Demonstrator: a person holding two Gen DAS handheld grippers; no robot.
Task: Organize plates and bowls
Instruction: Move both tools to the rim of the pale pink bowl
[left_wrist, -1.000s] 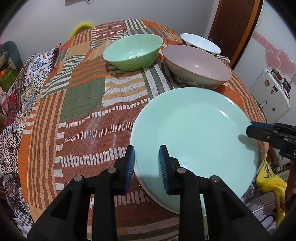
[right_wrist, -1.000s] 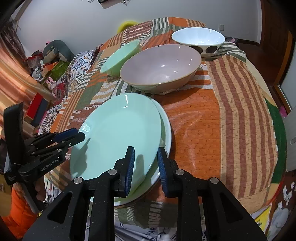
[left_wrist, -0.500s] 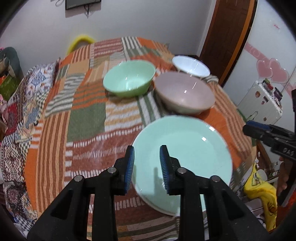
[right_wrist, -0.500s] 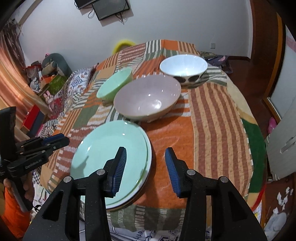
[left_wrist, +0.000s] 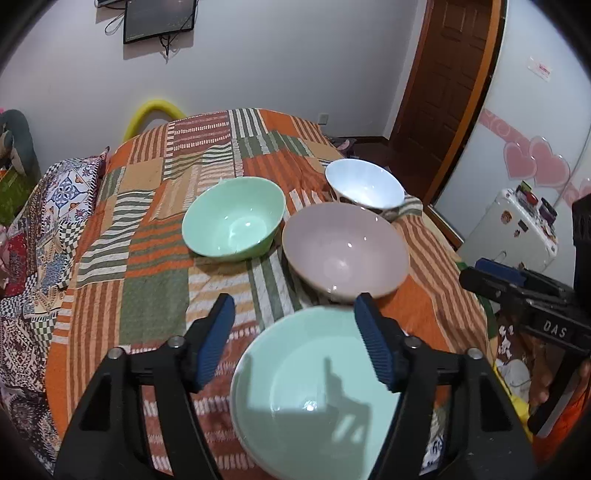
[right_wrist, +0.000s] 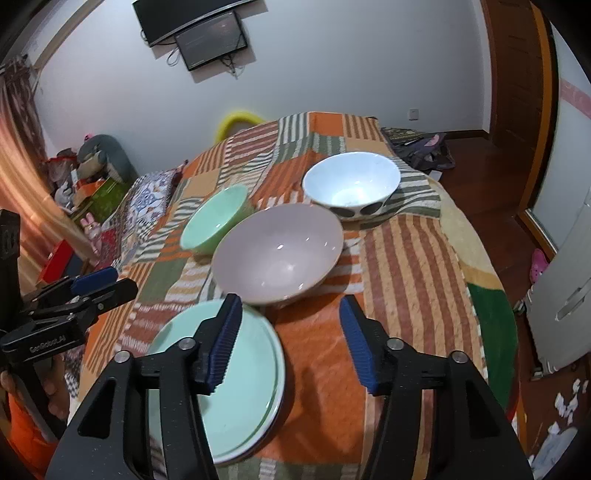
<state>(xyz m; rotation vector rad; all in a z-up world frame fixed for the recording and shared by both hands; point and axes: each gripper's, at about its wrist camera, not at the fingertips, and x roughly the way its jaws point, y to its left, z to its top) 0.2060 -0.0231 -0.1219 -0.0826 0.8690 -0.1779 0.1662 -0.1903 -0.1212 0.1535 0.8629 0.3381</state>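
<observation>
A lived-in home: a patchwork cloth (left_wrist: 155, 295) covers the table, a wall-mounted screen (right_wrist: 210, 38) hangs on the white wall, a wooden door (left_wrist: 447, 92) stands right, stuffed toys (right_wrist: 92, 155) clutter one corner

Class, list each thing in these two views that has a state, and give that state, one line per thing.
Green plate: stacked on a white plate, released.
Green bowl: upright, empty.
Pink bowl: upright, empty.
White bowl: upright, empty.
Left gripper: jaws opening, nothing between them.
Right gripper: jaws opening, nothing between them.
</observation>
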